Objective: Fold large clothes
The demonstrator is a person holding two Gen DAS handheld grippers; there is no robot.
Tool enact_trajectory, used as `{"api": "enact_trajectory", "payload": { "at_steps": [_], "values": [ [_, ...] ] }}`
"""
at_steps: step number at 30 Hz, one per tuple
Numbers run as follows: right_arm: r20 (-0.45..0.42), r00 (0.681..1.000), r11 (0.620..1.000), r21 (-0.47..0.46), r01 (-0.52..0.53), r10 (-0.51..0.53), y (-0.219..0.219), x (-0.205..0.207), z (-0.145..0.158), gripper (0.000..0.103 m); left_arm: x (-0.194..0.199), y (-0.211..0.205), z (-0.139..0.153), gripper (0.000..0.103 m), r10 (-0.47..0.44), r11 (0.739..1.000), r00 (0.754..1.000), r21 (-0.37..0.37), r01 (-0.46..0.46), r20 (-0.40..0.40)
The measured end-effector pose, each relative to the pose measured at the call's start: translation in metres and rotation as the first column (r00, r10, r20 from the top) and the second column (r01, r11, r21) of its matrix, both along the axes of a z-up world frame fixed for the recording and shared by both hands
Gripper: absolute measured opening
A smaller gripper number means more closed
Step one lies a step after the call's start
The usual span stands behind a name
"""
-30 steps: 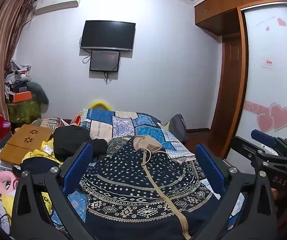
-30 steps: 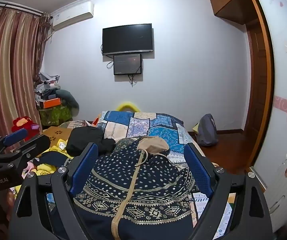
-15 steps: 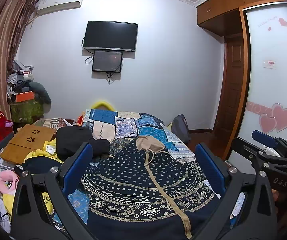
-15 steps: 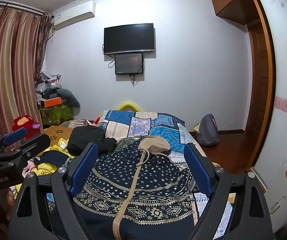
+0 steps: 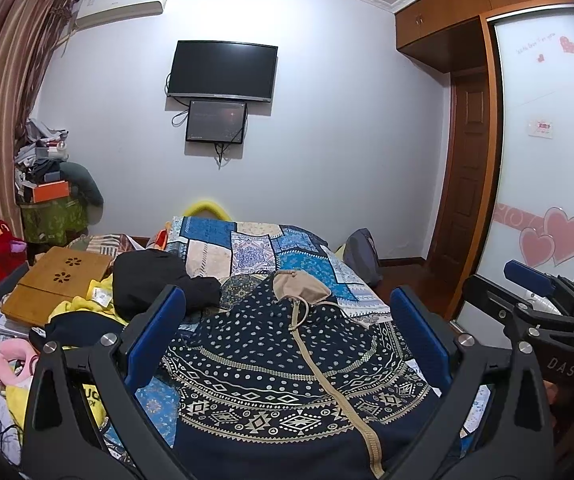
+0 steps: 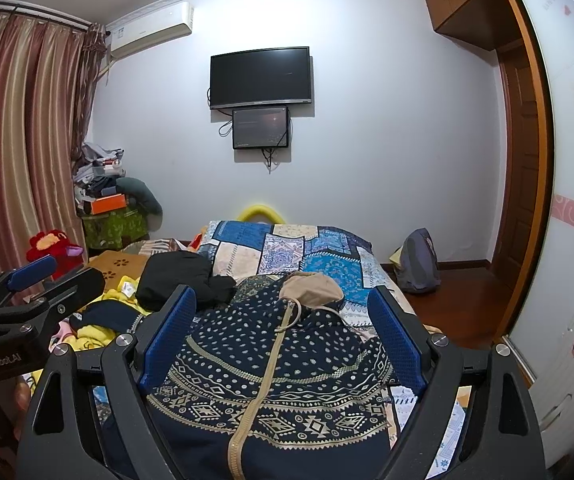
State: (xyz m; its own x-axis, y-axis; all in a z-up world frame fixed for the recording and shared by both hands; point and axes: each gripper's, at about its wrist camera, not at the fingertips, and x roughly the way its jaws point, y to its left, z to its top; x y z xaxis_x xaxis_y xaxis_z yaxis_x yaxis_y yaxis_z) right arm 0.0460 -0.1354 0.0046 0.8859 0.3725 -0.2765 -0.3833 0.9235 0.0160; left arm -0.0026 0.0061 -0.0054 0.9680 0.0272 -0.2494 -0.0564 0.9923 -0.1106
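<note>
We are holding both grippers wide apart above the garment.

Our left gripper (image 5: 287,344) and right gripper (image 6: 283,336) are hovering empty, blue pads spread, framing the navy, cream-patterned zip-up hooded jacket (image 5: 287,364) lying flat below and ahead on the blue patchwork bedspread (image 5: 247,248), tan hood farthest from us.

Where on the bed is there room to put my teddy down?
The far end of the patchwork quilt is bare, beyond the tan hood of the navy patterned jacket. The left side is crowded: a black garment, yellow clothes and a wooden tray.
</note>
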Motion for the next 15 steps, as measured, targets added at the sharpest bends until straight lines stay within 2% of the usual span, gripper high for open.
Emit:
{"api": "enact_trajectory", "payload": {
  "at_steps": [15],
  "values": [
    [-0.006,1.000,1.000,-0.001,-0.004,0.004,0.0025,-0.0009,-0.0005,0.086,0.0024,0.0005,-0.0005,0.103,0.004,1.000,1.000,0.000,-0.004,-0.006]
  ]
}}
